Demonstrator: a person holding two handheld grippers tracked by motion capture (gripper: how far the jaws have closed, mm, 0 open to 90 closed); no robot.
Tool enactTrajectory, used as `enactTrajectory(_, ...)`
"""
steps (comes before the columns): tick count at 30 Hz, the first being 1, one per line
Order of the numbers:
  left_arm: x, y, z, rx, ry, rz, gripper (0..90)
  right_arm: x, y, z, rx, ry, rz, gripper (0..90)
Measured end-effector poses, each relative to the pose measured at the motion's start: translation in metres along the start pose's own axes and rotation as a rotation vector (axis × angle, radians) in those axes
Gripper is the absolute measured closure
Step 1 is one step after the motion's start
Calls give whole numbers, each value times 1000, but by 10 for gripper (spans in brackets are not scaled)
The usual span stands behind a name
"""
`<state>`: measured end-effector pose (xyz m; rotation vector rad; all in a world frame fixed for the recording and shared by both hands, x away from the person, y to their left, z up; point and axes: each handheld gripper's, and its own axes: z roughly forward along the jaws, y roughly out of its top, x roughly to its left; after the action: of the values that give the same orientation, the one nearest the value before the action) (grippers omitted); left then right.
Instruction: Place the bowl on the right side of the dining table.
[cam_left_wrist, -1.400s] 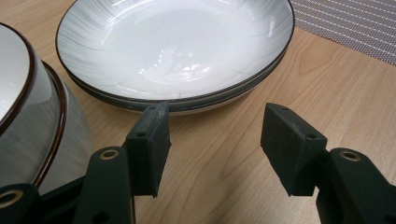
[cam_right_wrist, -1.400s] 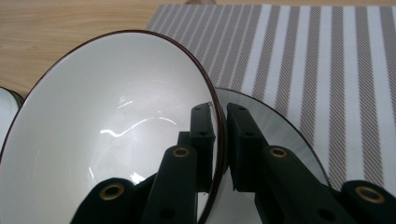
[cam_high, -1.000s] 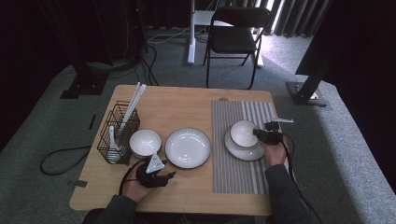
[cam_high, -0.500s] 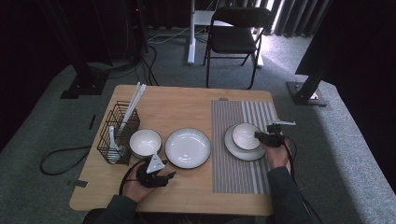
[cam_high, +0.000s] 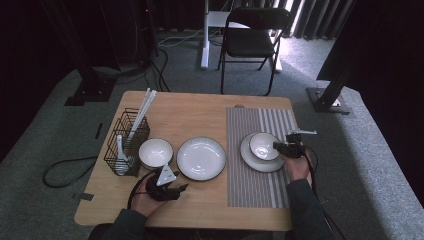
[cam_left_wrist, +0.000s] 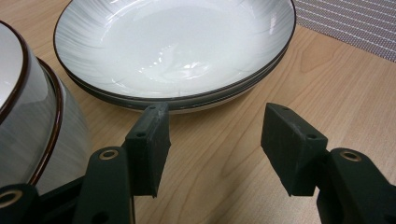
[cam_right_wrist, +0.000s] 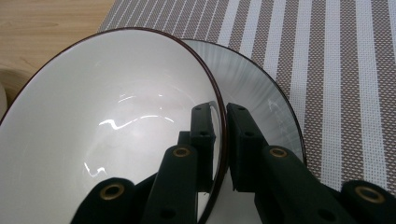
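Pinching the small bowl's (cam_right_wrist: 102, 130) right rim, the right tool (cam_right_wrist: 223, 140) holds it directly over the plate (cam_right_wrist: 266, 100) on the striped mat (cam_right_wrist: 345, 70).

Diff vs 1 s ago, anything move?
No visible change. The right hand-held gripper stays clamped on the rim of the small bowl, which sits on the plate on the striped mat. The left hand-held gripper stays open before the centre plate.
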<state>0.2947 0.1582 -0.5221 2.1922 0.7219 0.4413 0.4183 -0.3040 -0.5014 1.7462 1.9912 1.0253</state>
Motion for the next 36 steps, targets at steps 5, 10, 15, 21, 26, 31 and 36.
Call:
enactTrajectory(5,0,0,0,0,-1,0,424,0,-2,1,-2,-6,-3,819)
enactTrajectory(10,0,0,0,0,0,0,423,0,-2,1,0,-5,-1,819)
enactTrajectory(15,0,0,0,0,-1,1,422,0,-2,1,1,-1,3,818)
enactTrajectory(21,0,0,0,0,0,2,421,-1,-3,1,-3,-2,-1,817)
enactTrajectory(26,0,0,0,0,0,1,421,0,-3,1,-3,-6,-14,812)
enactTrajectory(31,0,0,1,0,0,2,420,-2,-2,-3,-17,22,-23,707)
enactTrajectory(36,0,0,1,0,-2,3,420,-1,-1,-6,-18,-2,-65,613)
